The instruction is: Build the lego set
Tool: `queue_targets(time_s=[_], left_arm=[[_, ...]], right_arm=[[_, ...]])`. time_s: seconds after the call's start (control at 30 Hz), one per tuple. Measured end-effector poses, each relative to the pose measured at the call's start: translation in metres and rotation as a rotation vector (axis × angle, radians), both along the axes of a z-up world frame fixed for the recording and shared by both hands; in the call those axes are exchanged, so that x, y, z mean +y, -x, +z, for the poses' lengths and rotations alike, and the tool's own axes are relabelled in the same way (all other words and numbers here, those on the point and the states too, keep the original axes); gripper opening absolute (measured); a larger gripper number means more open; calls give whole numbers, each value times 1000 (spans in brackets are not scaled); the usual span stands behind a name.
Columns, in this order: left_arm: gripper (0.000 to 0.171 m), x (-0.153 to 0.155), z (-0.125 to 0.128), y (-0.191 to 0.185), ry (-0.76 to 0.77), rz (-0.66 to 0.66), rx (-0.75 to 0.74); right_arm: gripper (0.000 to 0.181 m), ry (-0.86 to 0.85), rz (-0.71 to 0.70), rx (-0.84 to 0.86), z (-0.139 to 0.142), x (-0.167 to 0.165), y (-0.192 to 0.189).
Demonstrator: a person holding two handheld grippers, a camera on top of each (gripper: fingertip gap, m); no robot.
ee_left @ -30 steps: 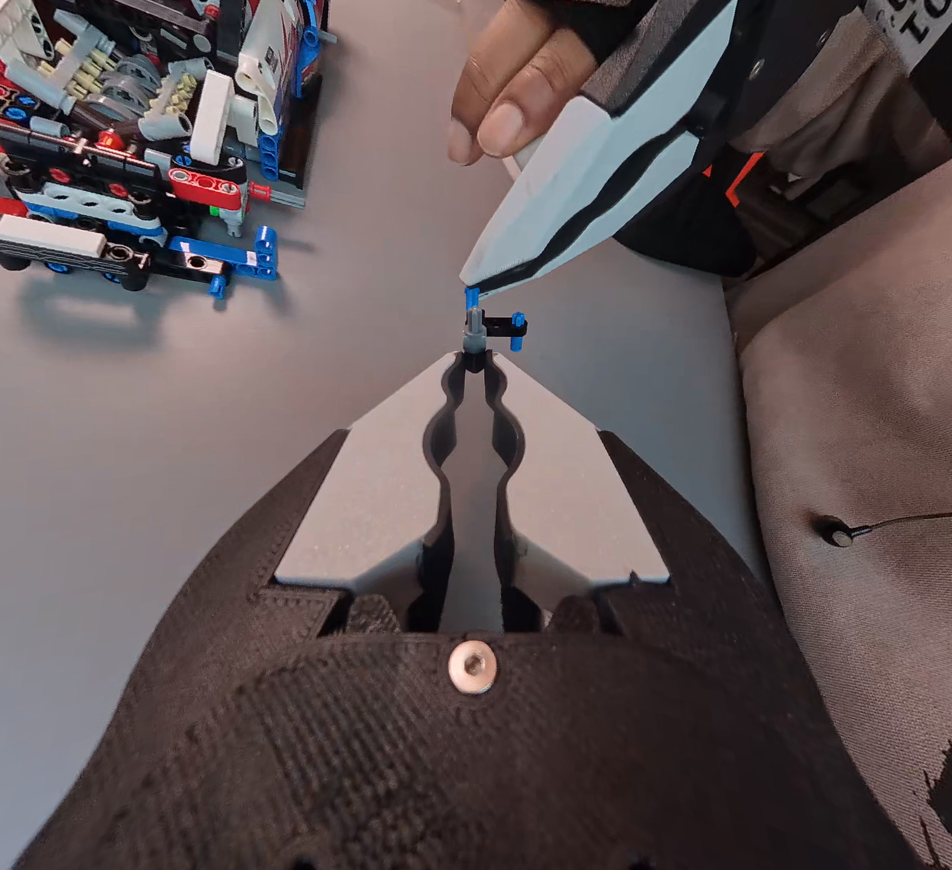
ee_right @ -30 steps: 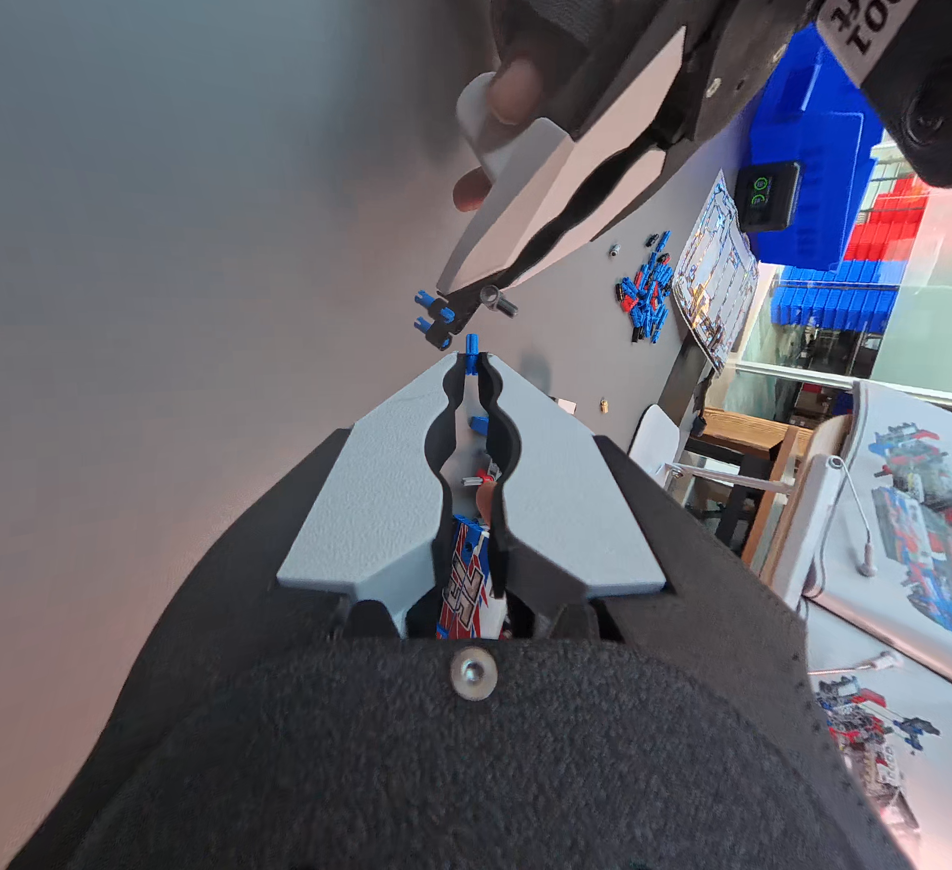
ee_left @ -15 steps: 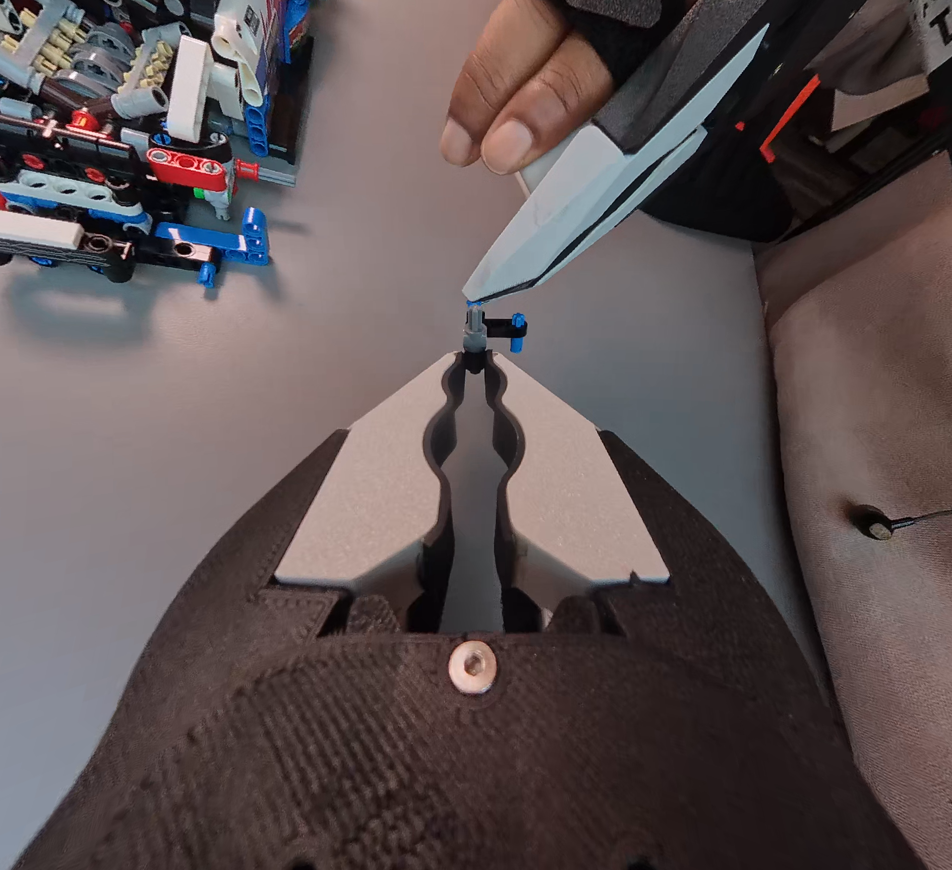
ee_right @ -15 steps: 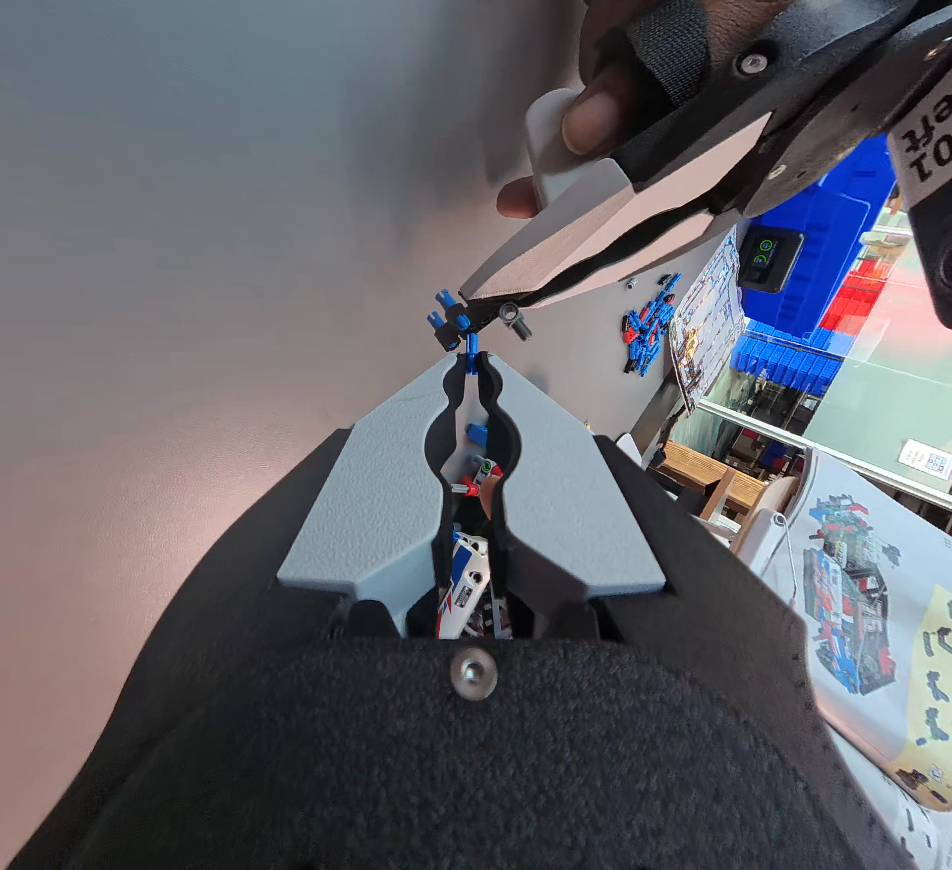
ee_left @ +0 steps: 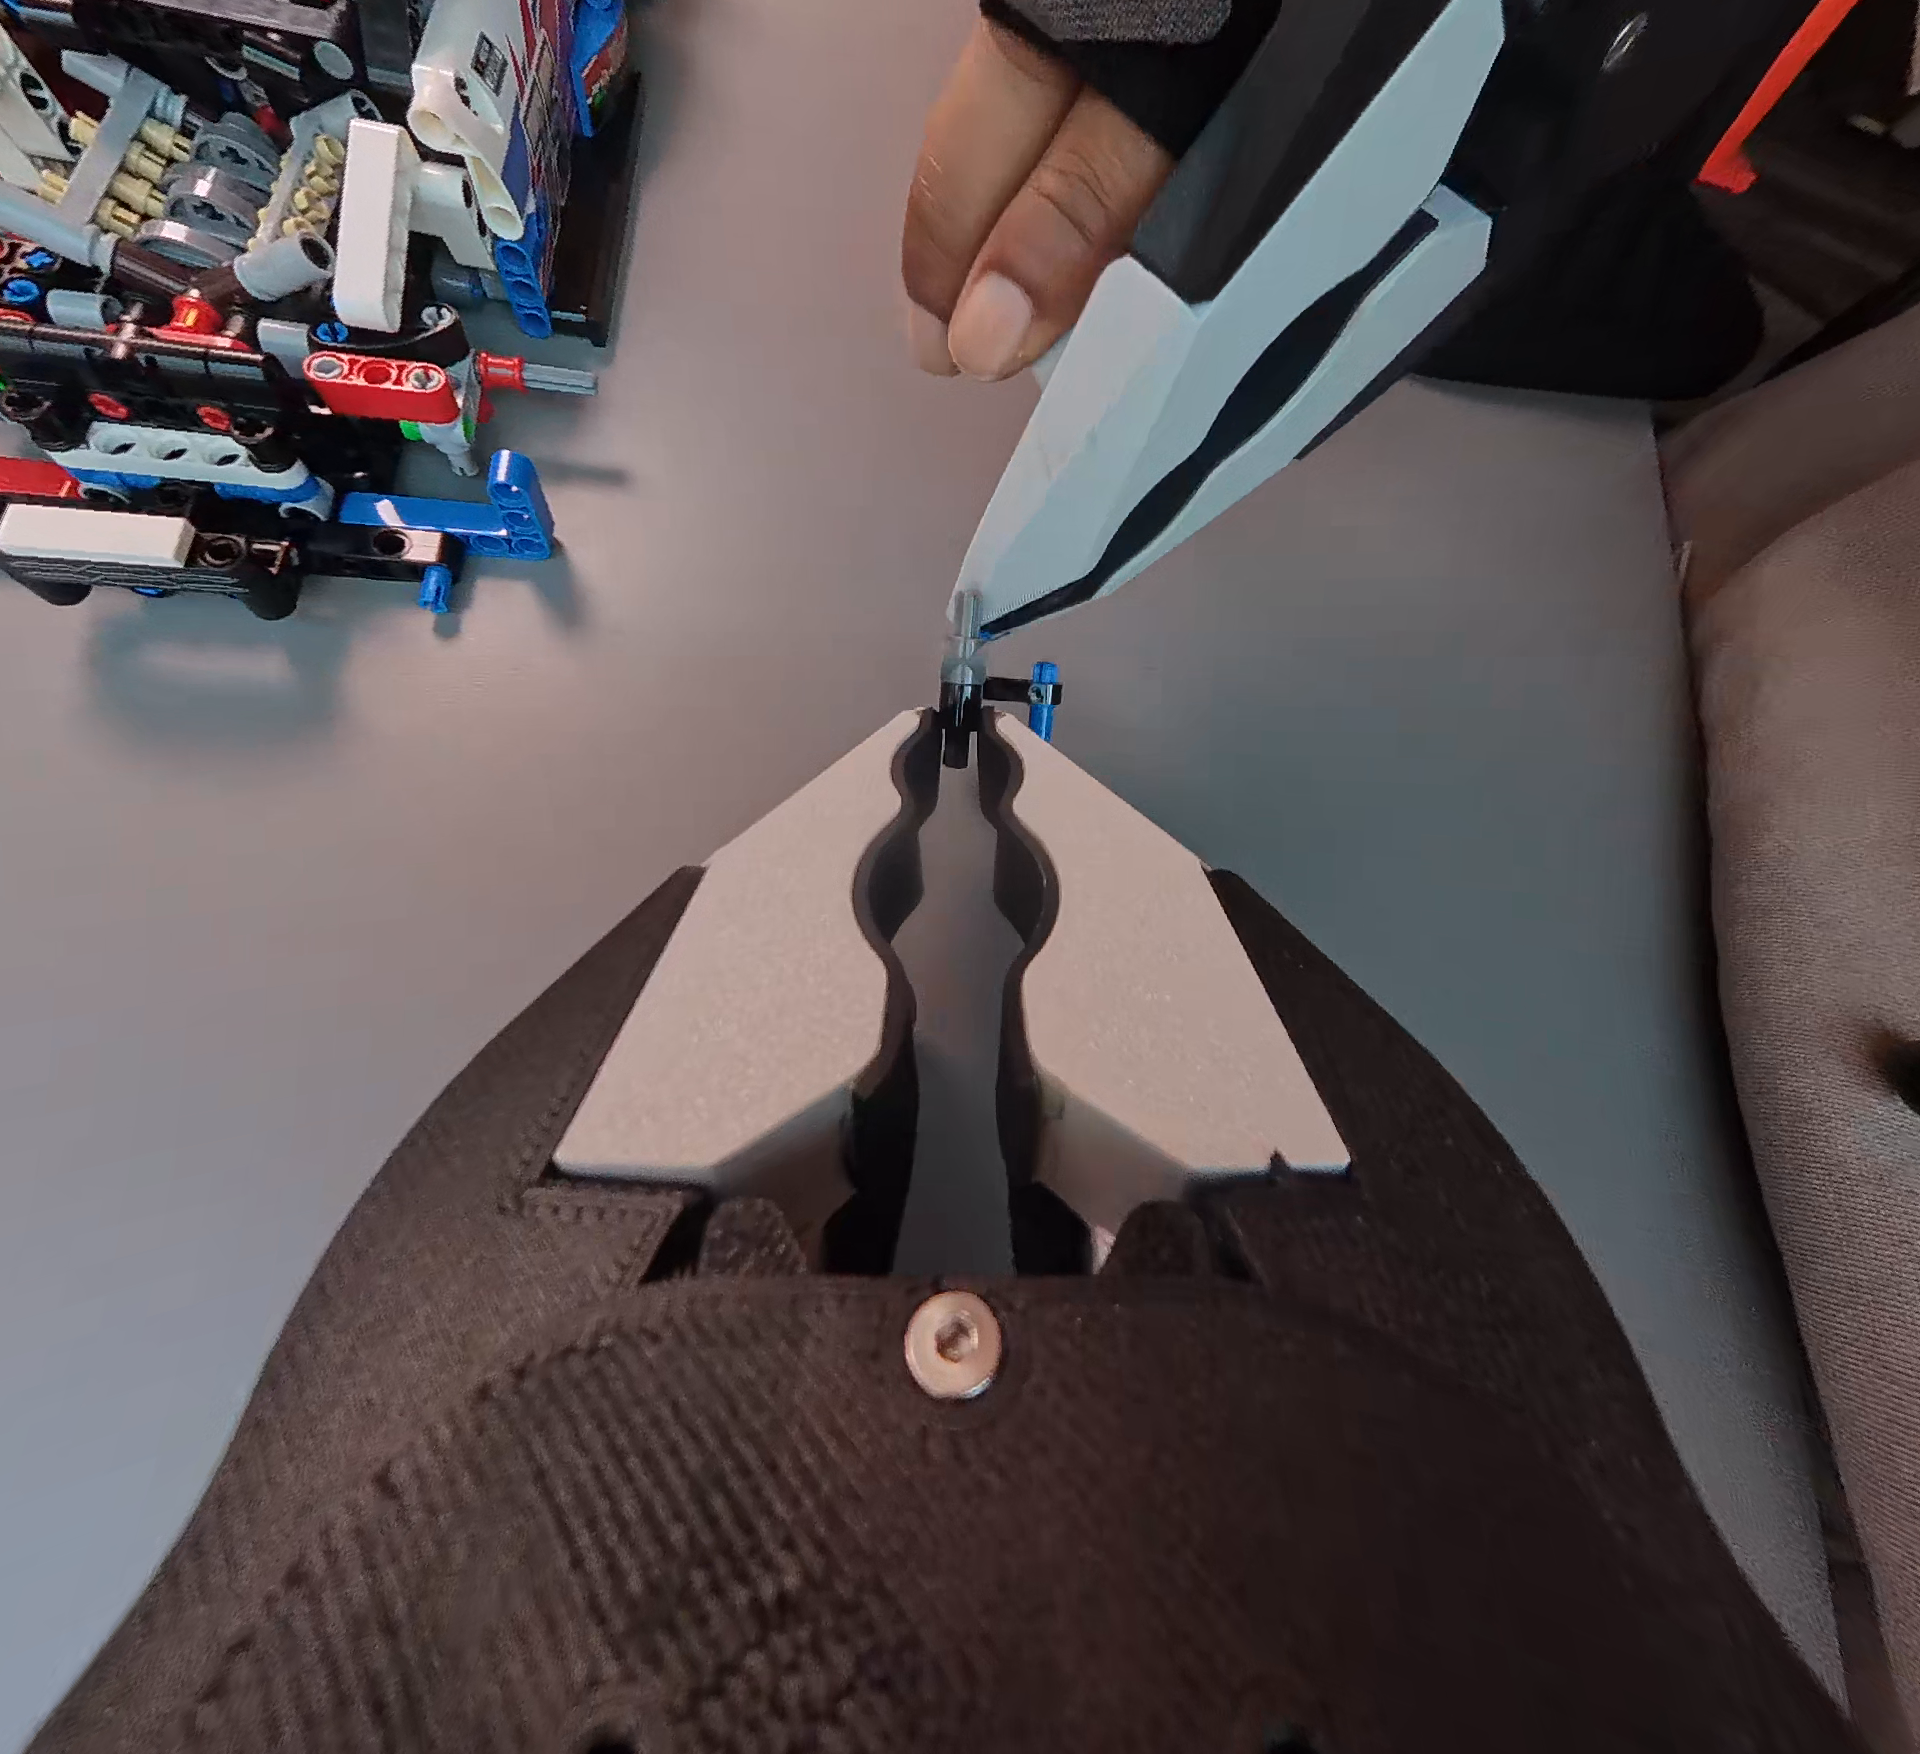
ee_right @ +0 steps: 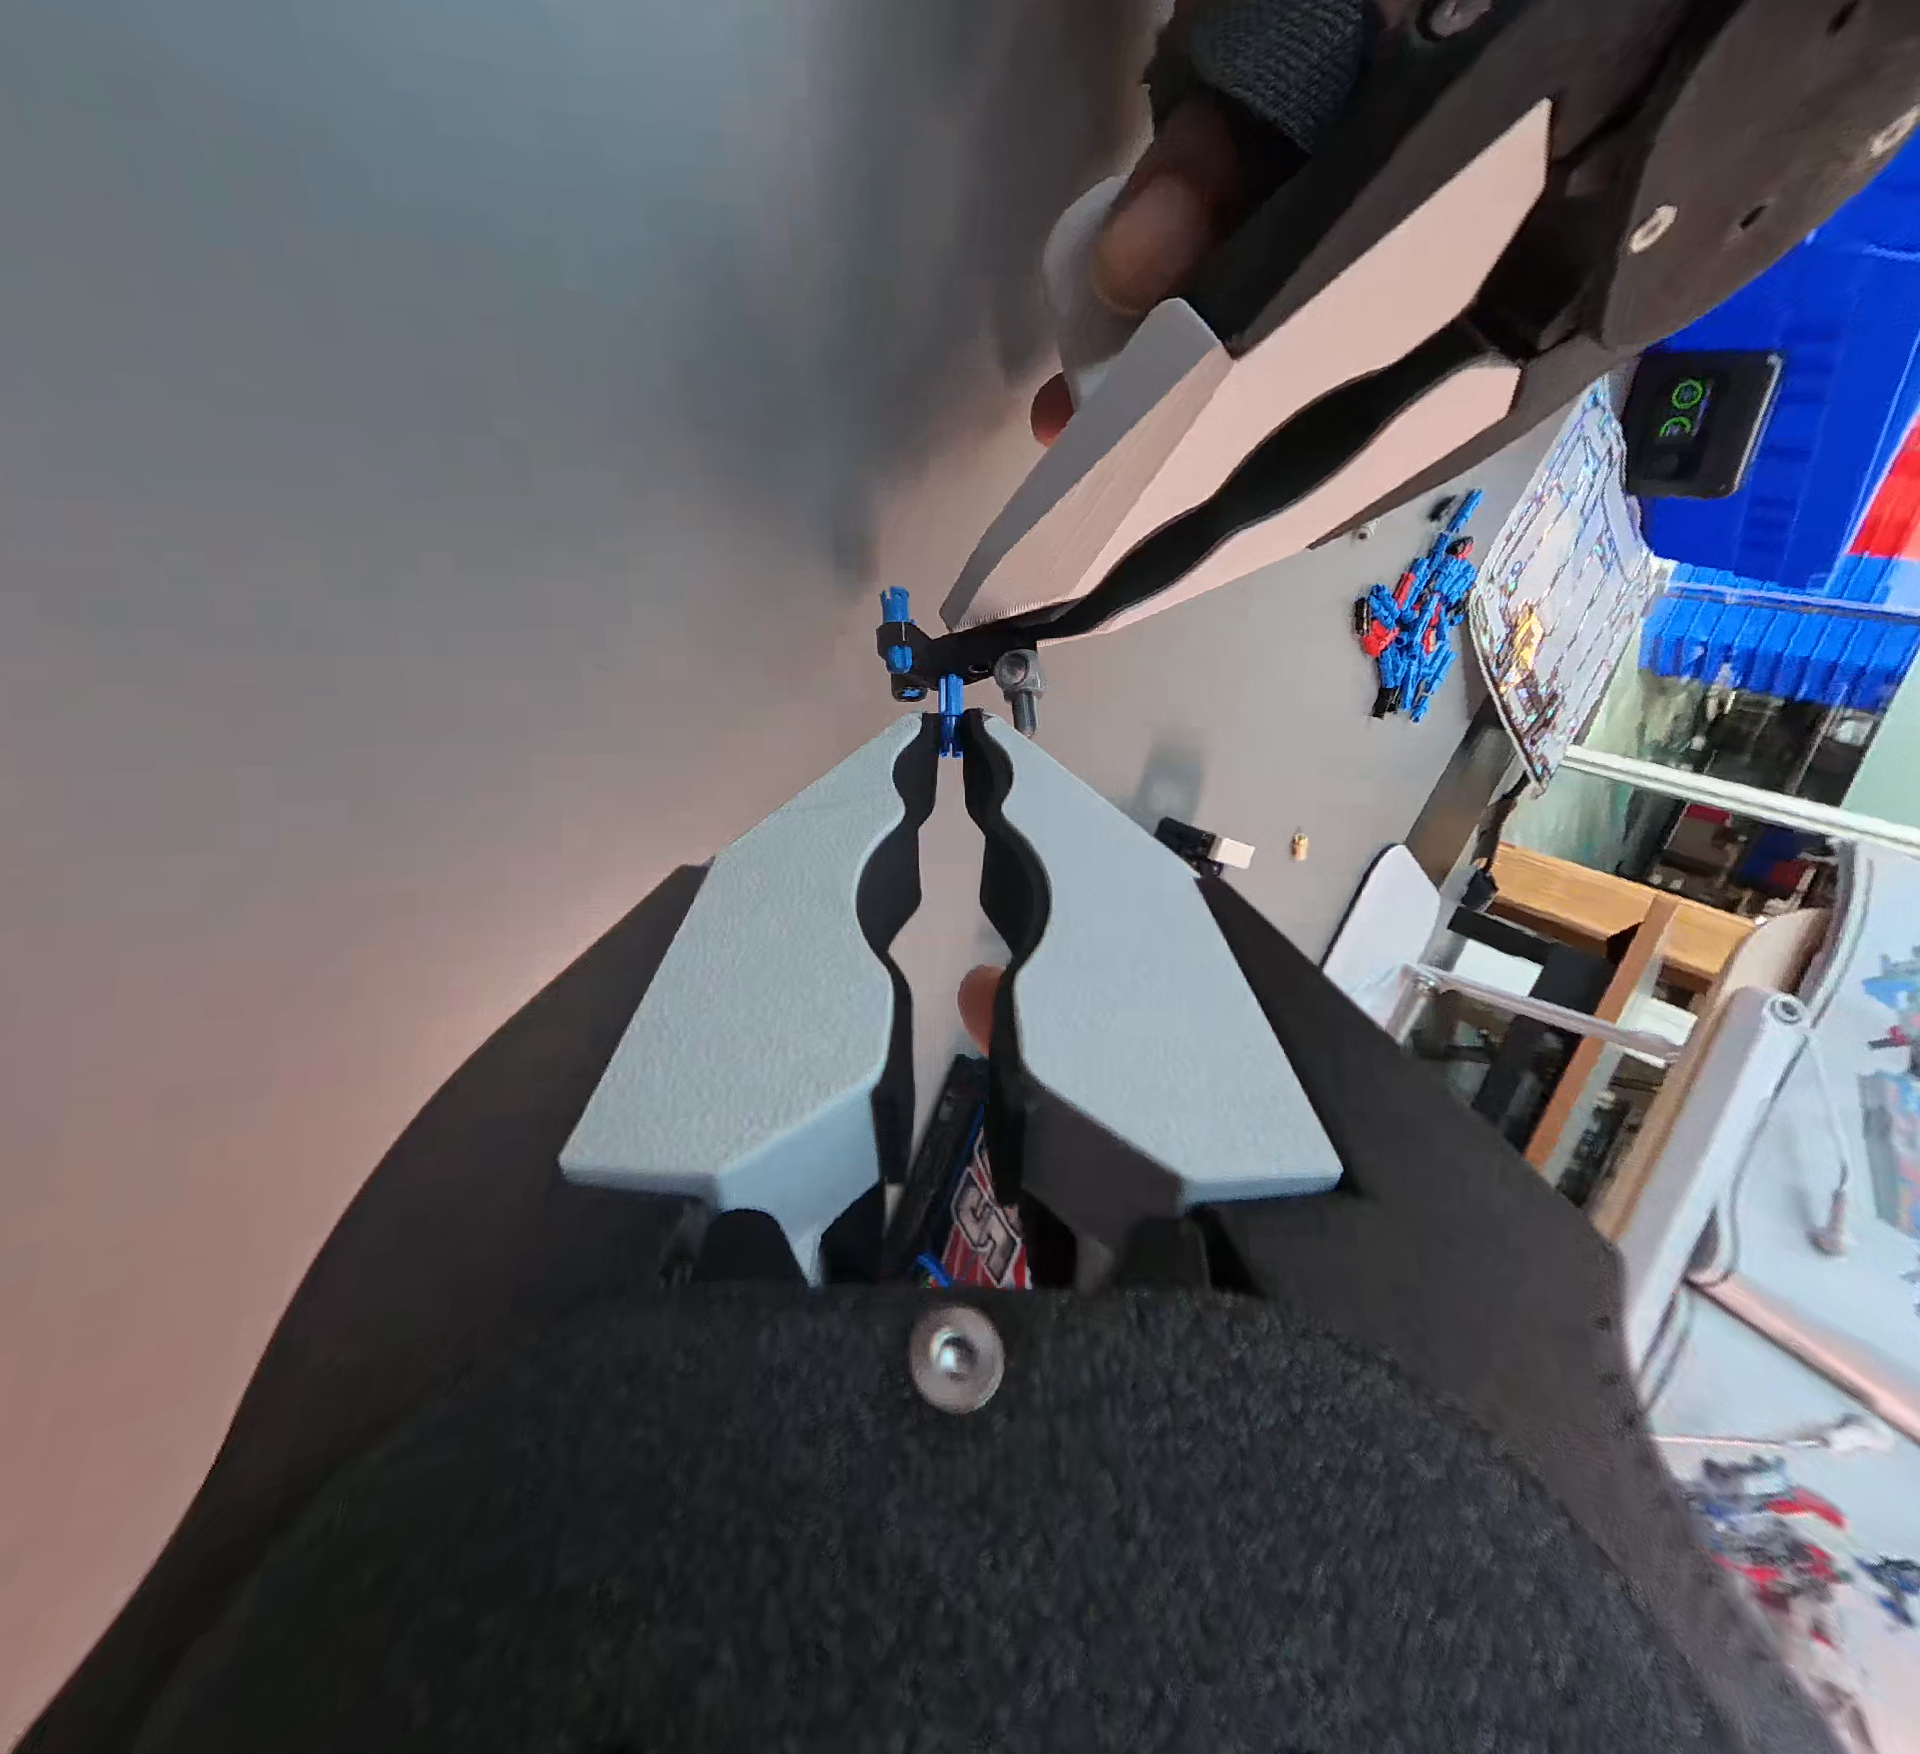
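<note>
Grey matte bench [ee_left: 260, 873]: the work surface beneath both claws, carrying everything else. Partly built red, white, blue and black lego vehicle [ee_left: 291, 177]: well to the upper left of the left claw, cut off by the frame edge, apparently parked there while a sub-assembly is prepared in the air. Heap of loose blue and red lego pins [ee_right: 1413, 613]: far beyond the right claw, beside a printed sheet; single pieces are too small to tell apart. Left claw [ee_left: 956, 728]: closed on the small black lego connector fitted with blue pins and a grey stub [ee_left: 971, 681], held clear of the bench, probably to steady it. Right claw [ee_right: 948, 725]: closed on a short blue lego pin [ee_right: 948, 712], its tip touching the connector from the opposite side, which suggests a pin being pressed into a hole. Whether the pin is seated cannot be judged; the joint is tiny and partly hidden by the claw tips.
</note>
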State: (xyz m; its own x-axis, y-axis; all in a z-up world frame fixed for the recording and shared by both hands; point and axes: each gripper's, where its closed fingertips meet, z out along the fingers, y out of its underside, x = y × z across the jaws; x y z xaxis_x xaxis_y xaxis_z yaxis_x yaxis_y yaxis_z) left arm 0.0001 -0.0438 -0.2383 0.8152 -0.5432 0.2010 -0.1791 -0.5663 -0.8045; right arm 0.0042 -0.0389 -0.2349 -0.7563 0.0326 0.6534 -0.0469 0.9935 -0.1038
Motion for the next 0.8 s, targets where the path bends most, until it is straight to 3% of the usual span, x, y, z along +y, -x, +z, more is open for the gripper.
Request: queue_targets(time_s=[0.27,0.4,0.8], left_arm=[[6,4,-6,-4,-9,-3,71],[6,2,-6,-5,-12,-17,81],[6,3,-4,-14,39,-48,-62]], right_arm=[[3,249,-220,-21,-4,-3,-3],[3,316,-293,-23,-1,14,-6],[3,340,-235,-31,-8,6,-11]])
